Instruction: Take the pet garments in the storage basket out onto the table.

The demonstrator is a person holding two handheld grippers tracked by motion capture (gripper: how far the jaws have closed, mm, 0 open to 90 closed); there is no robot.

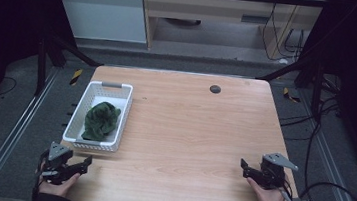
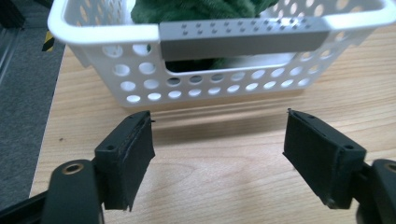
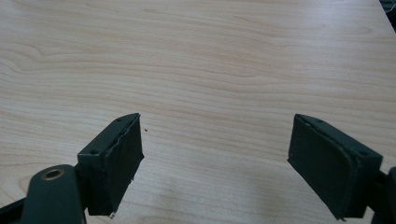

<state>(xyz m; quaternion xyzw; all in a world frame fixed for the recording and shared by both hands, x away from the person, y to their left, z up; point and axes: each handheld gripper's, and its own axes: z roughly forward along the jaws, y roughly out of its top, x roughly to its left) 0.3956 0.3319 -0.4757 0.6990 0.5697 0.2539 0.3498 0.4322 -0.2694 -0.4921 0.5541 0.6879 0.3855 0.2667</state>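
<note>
A white perforated basket (image 1: 78,116) stands on the left part of the wooden table (image 1: 188,131), with a crumpled dark green cloth (image 1: 101,120) inside it. My left gripper (image 1: 79,163) rests at the table's front left corner, just in front of the basket, open with nothing between its jaws. In the left gripper view the basket's near wall (image 2: 210,86) and grey handle (image 2: 243,39) stand close ahead, the green cloth (image 2: 196,9) showing above, and the gripper (image 2: 219,154) is apart from them. My right gripper (image 1: 246,168) (image 3: 217,161) sits open over bare wood at the front right.
A small dark round cap (image 1: 215,89) is set into the table near its far edge. Black frame posts and cables (image 1: 327,196) flank the table on the floor. Beyond the far edge stand a cabinet and a white panel.
</note>
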